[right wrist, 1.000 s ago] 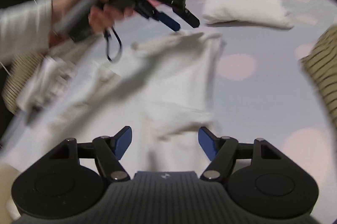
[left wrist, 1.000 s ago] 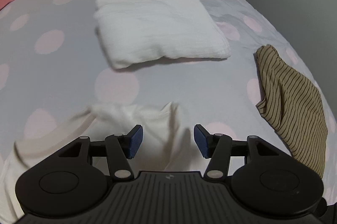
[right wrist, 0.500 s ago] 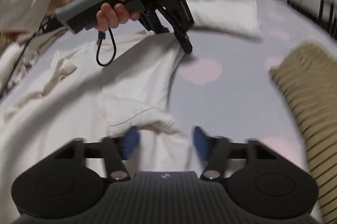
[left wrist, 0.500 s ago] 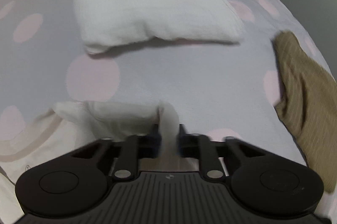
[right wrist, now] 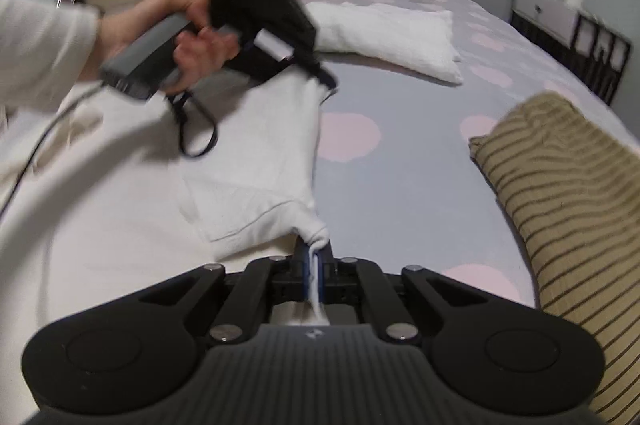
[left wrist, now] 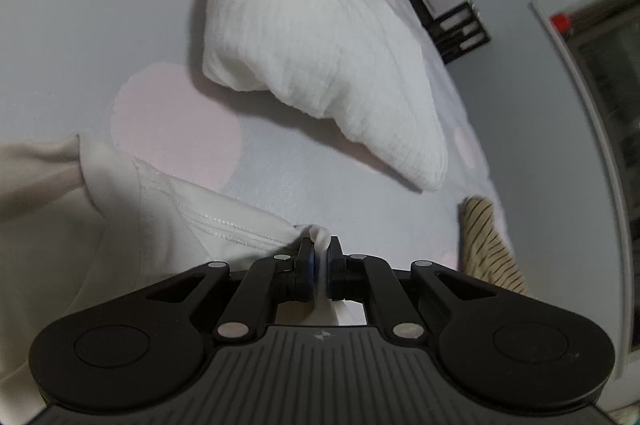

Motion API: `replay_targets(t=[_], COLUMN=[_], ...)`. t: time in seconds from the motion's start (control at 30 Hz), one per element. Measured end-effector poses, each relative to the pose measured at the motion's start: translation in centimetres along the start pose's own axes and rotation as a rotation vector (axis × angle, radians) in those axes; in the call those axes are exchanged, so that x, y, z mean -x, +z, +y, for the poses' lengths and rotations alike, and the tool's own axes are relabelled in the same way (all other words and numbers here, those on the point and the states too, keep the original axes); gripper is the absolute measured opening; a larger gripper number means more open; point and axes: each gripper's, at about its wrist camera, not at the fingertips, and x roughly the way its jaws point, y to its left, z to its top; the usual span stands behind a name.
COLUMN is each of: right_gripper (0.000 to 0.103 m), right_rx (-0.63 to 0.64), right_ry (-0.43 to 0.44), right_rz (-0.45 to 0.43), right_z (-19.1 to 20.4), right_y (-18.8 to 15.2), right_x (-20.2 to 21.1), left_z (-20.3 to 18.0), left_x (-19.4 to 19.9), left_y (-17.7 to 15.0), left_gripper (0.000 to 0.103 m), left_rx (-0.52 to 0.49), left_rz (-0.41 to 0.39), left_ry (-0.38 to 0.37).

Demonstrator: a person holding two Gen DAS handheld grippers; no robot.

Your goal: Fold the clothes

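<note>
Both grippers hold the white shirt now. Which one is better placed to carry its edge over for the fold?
Probably both together. The left gripper and the right gripper are each shut on a corner of the white shirt, at the two ends of one edge.

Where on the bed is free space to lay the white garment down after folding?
The widest bare patch is the dotted sheet bordered by the white garment, the folded white cloth and the striped garment. The side beyond the white garment, where the left tool works, is covered in cloth and crowded.
</note>
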Motion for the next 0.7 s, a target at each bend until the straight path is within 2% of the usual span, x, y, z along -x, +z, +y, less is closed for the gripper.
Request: replay_targets(t=[0.03, 0.1, 0.13, 0.17, 0.2, 0.23, 0.27, 0.33, 0.43, 0.5, 0.53, 0.57, 0.6, 0.63, 0.67, 0.7], right_gripper=[0.004, 0.01, 0.02, 0.049, 0.062, 0.069, 0.069, 0.069, 0.069, 0.068, 0.062, 0.048, 0.039, 0.018, 0.01, 0.009], right_rx=[0.03, 0.067, 0.042, 0.016, -0.009, -0.034, -0.06, -0.11, -0.186, -0.237, -0.263, -0.288, -0.313, -0.335, -0.339, -0.325], right_ry=[0.005, 0.027, 0.033, 0.039, 0.045, 0.051, 0.057, 0.068, 0.086, 0.097, 0.103, 0.109, 0.115, 0.121, 0.128, 0.129], right_rz=[0.001, -0.01, -0.021, -0.031, -0.042, -0.053, -0.063, -0.085, -0.117, -0.138, -0.149, -0.16, -0.17, -0.17, -0.133, -0.099], right_z=[0.3, 0.4, 0.3, 0.1, -0.1, -0.3, -0.5, -0.8, -1.3, -1.7, -1.9, -2.1, -2.2, -2.2, -1.4, -0.7], right_y=[-0.1, -0.2, -0.2, -0.1, 0.0, 0.0, 0.1, 0.2, 0.4, 0.6, 0.6, 0.7, 0.8, 0.8, 0.8, 0.7], right_x=[0.1, 0.6, 0.7, 0.8, 0.9, 1.0, 1.1, 1.3, 1.6, 1.8, 1.9, 2.0, 2.1, 2.0, 1.2, 0.5], left_z=[0.4, 0.9, 1.1, 0.9, 0.5, 0.2, -0.6, -3.0, -6.3, -8.0, -8.4, -8.7, -8.9, -8.9, -8.8, -8.6], left_x=[0.2, 1.3, 2.0, 2.9, 3.8, 4.8, 5.7, 6.7, 6.6, 5.0, 4.3, 3.6, 2.9, 2.1, 1.1, 0.6], left_y=[0.2, 0.9, 1.4, 1.8, 2.2, 2.6, 2.8, 2.2, -0.6, -3.5, -4.8, -6.1, -7.4, -8.2, -8.8, -9.1], left_gripper=[0.009, 0.023, 0.028, 0.04, 0.048, 0.048, 0.048, 0.048, 0.048, 0.048, 0.047, 0.047, 0.043, 0.04, 0.032, 0.03], left_rx=[0.036, 0.098, 0.118, 0.119, 0.111, 0.103, 0.066, -0.088, -0.311, -0.416, -0.466, -0.518, -0.569, -0.603, -0.63, -0.646], left_rz=[-0.015, -0.07, -0.097, -0.124, -0.152, -0.179, -0.186, -0.145, -0.013, 0.119, 0.169, 0.211, 0.254, 0.274, 0.284, 0.28], left_ry=[-0.026, -0.072, -0.098, -0.095, -0.081, -0.066, -0.033, 0.025, 0.052, 0.042, 0.056, 0.08, 0.104, 0.165, 0.242, 0.269])
